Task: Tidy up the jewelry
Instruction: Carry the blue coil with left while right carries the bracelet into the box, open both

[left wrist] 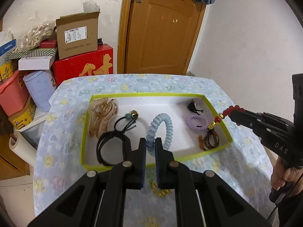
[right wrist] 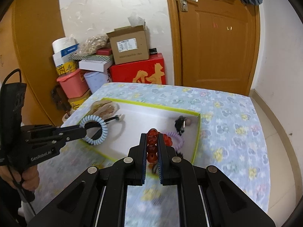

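Note:
A white tray with a green rim (left wrist: 144,95) lies on the flowered table. My left gripper (left wrist: 150,145) is shut on a light blue spiral hair tie (left wrist: 161,126) and holds it above the tray's front edge; it also shows in the right wrist view (right wrist: 94,129). My right gripper (right wrist: 152,141) is shut on a red bead bracelet (right wrist: 152,139) with gold beads (left wrist: 217,120), over the tray's right end. In the tray lie a beige hair claw (left wrist: 103,114), black hair ties (left wrist: 111,141), a purple spiral tie (left wrist: 197,122), a black clip (left wrist: 193,106) and brown ties (left wrist: 210,140).
A gold chain (left wrist: 161,191) lies on the floral cloth (left wrist: 132,83) in front of the tray, partly hidden by my left fingers. Boxes (left wrist: 79,36), a pink bin (left wrist: 11,94) and a paper roll (left wrist: 20,145) are stacked left of the table. A wooden door (left wrist: 161,28) stands behind.

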